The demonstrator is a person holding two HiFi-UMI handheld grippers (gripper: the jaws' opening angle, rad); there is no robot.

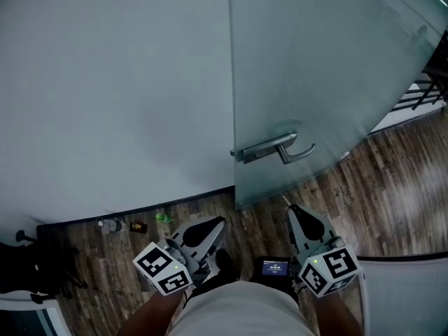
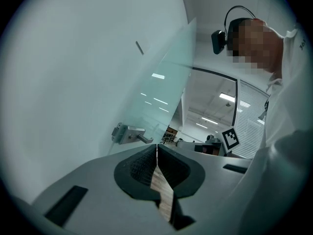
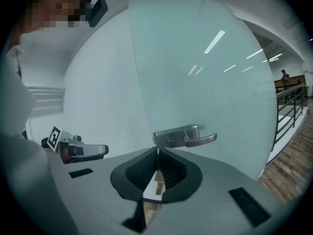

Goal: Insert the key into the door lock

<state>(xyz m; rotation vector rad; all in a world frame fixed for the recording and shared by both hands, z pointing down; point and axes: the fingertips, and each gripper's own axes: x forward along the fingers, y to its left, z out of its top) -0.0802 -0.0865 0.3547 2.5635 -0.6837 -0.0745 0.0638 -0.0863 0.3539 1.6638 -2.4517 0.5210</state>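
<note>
We are clamping the key [image 3: 159, 180] in our right tongs [image 3: 157, 152], jaws pressing shut on it, pointing toward the door lock [image 3: 168, 141] beside its lever handle [image 3: 201, 140] on the frosted glass door [image 3: 205, 82], left tongs [image 3: 98, 150] hovering at left, railing [image 3: 289, 110] and wooden floor [image 3: 289, 166] showing at right.

Door [image 1: 315, 68] is showing frosted pale green; lock handle [image 1: 276, 148] is showing brushed silver. Floor [image 1: 392, 194] is presenting dark brown wood grain. Left hand-held gripper [image 1: 218, 224] and right hand-held gripper [image 1: 294, 212] are showing grey, with black pads and black-and-white square markers. Key [image 3: 158, 184] is showing brass.
</note>
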